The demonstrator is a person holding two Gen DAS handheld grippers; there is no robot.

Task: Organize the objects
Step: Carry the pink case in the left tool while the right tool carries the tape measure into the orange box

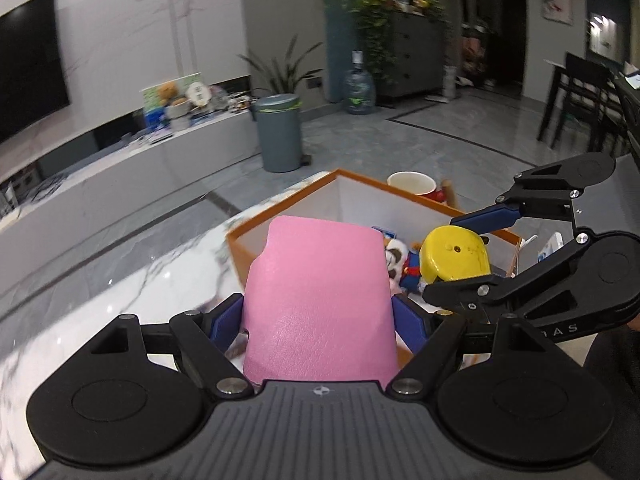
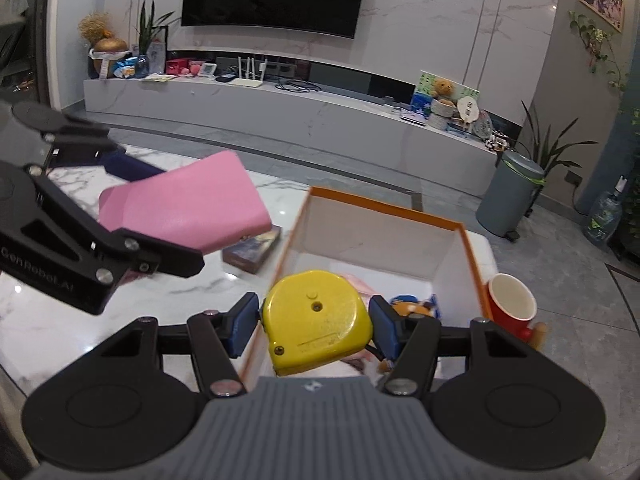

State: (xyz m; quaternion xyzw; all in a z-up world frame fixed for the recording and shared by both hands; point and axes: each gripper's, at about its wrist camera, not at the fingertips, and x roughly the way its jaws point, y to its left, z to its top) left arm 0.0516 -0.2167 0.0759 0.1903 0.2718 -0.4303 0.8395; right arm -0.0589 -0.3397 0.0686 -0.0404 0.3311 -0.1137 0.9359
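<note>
My left gripper (image 1: 320, 320) is shut on a pink leather wallet (image 1: 320, 300) and holds it above the near edge of an orange-rimmed white box (image 1: 280, 208). My right gripper (image 2: 316, 324) is shut on a yellow tape measure (image 2: 316, 320) over the same box (image 2: 384, 204). In the left wrist view the right gripper (image 1: 480, 256) holds the tape measure (image 1: 456, 256) at the right. In the right wrist view the left gripper (image 2: 132, 208) holds the wallet (image 2: 188, 204) at the left. Small toys (image 1: 404, 264) lie in the box.
The box stands on a white marble table (image 2: 60, 320). A red cup (image 2: 512, 308) stands beside the box's right wall. A dark flat packet (image 2: 252, 252) lies on the table left of the box. A grey bin (image 1: 278, 136) stands on the floor beyond.
</note>
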